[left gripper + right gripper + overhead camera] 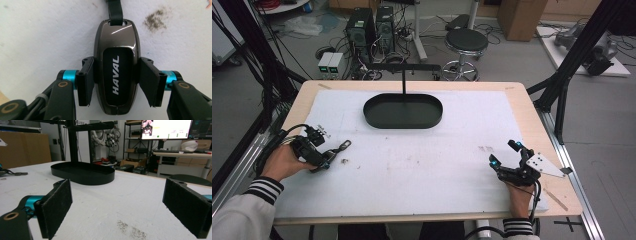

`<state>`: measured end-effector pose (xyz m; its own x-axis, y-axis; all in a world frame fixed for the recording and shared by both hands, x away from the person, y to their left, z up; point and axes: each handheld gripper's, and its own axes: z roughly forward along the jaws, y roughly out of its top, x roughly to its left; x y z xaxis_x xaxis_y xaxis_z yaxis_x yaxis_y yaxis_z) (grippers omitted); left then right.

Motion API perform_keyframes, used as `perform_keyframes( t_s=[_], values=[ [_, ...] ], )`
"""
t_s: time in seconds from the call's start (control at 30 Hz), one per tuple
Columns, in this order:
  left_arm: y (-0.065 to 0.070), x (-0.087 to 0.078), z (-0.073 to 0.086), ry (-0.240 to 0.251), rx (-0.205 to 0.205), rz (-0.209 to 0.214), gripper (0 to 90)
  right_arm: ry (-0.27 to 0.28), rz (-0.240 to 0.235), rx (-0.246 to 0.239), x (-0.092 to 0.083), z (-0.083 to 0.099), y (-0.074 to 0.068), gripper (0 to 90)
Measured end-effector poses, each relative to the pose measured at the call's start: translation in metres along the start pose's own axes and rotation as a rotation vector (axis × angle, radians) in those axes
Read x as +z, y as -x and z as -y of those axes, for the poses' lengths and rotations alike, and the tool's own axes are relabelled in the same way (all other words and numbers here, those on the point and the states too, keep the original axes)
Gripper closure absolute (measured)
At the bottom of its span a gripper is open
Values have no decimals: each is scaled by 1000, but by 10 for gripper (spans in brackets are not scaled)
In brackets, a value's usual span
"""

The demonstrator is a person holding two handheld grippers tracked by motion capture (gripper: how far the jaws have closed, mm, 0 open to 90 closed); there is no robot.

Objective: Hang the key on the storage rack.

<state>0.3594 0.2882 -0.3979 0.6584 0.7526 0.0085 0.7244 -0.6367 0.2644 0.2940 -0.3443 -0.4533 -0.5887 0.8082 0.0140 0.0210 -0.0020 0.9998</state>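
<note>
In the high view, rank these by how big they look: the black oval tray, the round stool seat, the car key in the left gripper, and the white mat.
1. White mat
2. Black oval tray
3. Round stool seat, farther from the camera, so its true size is unsure
4. Car key, held by the left gripper

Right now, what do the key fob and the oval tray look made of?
Key fob: glossy dark metallic-look shell, likely plastic or plated; sharp highlights, black gloss HAVAL panel. Oval tray: matte black, probably painted sheet metal or plastic; thin even wall, no glare.
</note>
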Motion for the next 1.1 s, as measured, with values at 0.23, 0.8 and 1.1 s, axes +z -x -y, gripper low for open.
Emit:
perform_keyframes(
  t_s=[0.23, 0.8, 1.1],
  values=[
    [-3, -14, 0, 108, -29, 0, 487, 2, 0, -4, 0, 0, 0, 81],
    [-5, -60, -23, 406, -78, 11, 486, -3, -2, 0, 0, 0, 0, 81],
    [-7, -78, -50, 519, -104, -11, 487, 1, -4, 0, -1, 0, 0, 81]
  ],
)
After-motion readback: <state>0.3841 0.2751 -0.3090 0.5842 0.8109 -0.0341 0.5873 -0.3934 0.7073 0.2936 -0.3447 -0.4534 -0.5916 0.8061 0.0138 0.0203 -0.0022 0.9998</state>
